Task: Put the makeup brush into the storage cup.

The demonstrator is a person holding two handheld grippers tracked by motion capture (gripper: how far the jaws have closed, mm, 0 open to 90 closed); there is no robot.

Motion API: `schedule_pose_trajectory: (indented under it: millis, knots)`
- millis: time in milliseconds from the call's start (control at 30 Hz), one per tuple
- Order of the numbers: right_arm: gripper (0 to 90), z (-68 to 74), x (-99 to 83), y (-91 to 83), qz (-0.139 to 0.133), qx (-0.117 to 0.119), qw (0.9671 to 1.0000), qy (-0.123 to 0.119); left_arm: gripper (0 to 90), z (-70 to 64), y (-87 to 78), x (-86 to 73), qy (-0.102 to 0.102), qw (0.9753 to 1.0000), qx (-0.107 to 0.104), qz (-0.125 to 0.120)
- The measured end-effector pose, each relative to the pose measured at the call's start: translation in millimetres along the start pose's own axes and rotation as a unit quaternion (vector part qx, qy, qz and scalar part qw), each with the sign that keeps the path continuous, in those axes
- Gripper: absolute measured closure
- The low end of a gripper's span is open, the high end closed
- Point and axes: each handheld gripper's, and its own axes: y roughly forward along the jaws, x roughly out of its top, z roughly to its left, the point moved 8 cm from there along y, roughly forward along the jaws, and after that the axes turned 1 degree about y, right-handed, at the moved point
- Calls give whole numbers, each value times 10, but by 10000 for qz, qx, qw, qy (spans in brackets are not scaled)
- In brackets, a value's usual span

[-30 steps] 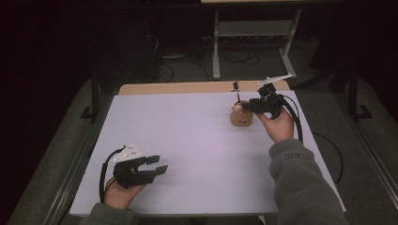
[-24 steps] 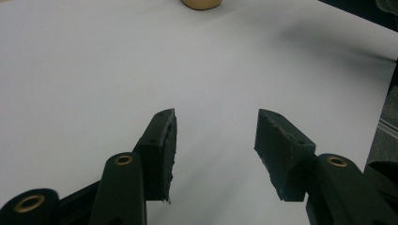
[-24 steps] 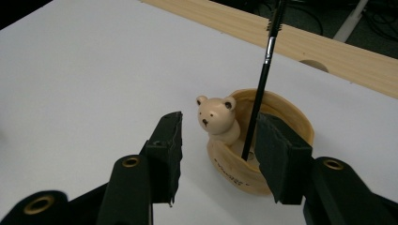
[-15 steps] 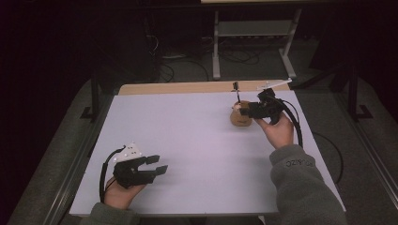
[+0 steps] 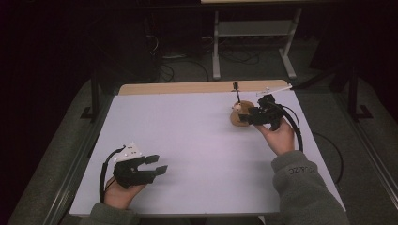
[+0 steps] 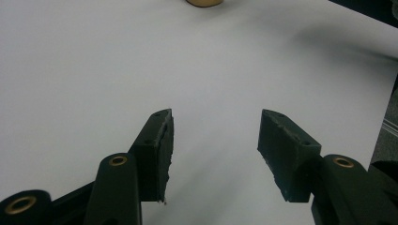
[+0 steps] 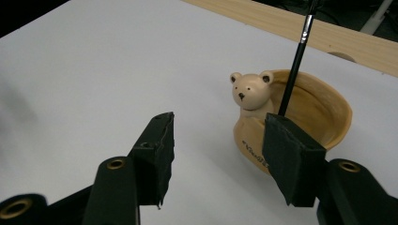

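Right gripper (image 7: 216, 140): jaws apart, bear holder (image 7: 300, 122) at 1 o'clock, ungrasped | left gripper (image 6: 213, 140): apart, idle | you have grasping left.

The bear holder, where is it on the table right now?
In the high view the bear holder sits at the table's far right, near the wooden edge strip, just left of the open right tongs.

— What do you see around your work?
— You have a desk (image 5: 187, 140) with a white top and a bare wooden strip (image 5: 178, 87) along its far edge.
— And beyond it?
— You see a grey metal stand (image 5: 253, 33) and loose cables (image 5: 173, 65) on the dark floor.
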Motion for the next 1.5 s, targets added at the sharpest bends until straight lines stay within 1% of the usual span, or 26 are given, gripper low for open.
schedule_pose_trajectory:
  millis: [33, 100, 233, 300, 367, 400, 533, 567, 667, 700, 767, 833, 867, 900, 1000, 1233, 1300, 1333, 1500]
  knots:
    - [424, 8, -9, 0, -1, 8, 10000, -25, 451, 0, 3, 1, -9, 10000, -1, -13]
    - [421, 34, -24, -3, 11, 25, 10000, 12, 449, 1, 4, 1, -2, 10000, 0, -14]
    - [414, 80, -45, -8, -34, 47, 10000, -80, 447, 0, 4, 1, -6, 10000, 1, -6]
    - [408, 104, -59, -13, -5, 48, 10000, -62, 447, 1, 4, 1, -8, 10000, 4, -14]
    - [402, 117, -77, -11, -9, 20, 9999, -144, 446, 4, 3, -1, -11, 10000, 4, -11]
    - [398, 134, -91, -10, -4, 27, 9999, -102, 446, 7, 2, 0, 2, 10000, 4, -12]
    - [392, 150, -127, -15, -37, 56, 9999, -158, 446, 10, 1, -1, -5, 10000, 14, -10]
    - [392, 160, -139, -23, -21, 71, 9999, -101, 445, 10, 1, -2, -3, 10000, 14, -7]
    - [388, 173, -159, -46, -74, 100, 9999, -78, 444, 10, 2, 1, -11, 10000, 18, -14]
    - [386, 173, -169, -54, -88, 107, 9998, -118, 444, 10, 2, 1, -13, 10000, 18, -14]
    - [382, 186, -190, -68, -111, 111, 9998, -84, 443, 10, 3, 1, -14, 10000, 18, -18]
    - [378, 191, -217, -80, -70, 135, 9999, -70, 441, 11, 3, 1, -11, 10000, 17, -11]
    - [378, 199, -225, -85, -74, 147, 9999, -22, 440, 11, 4, 2, -14, 10000, 15, -14]
    - [379, 198, -228, -90, -124, 145, 9998, -63, 440, 10, 4, 2, -9, 10000, 19, -10]
    - [378, 215, -253, -94, -136, 162, 9998, -46, 438, 8, 8, 0, -23, 10000, 24, -6]
    - [370, 227, -329, -91, -67, 178, 9998, -35, 434, 14, 9, 1, -6, 10000, 27, -17]
    - [370, 231, -342, -100, -76, 165, 9998, -53, 433, 15, 10, 1, -17, 10000, 27, -21]
    - [369, 235, -347, -104, -71, 167, 9998, -19, 432, 16, 9, 1, -14, 10000, 28, -17]
    - [366, 228, -378, -118, -88, 159, 9998, 0, 430, 15, 10, 2, -5, 10000, 31, -11]
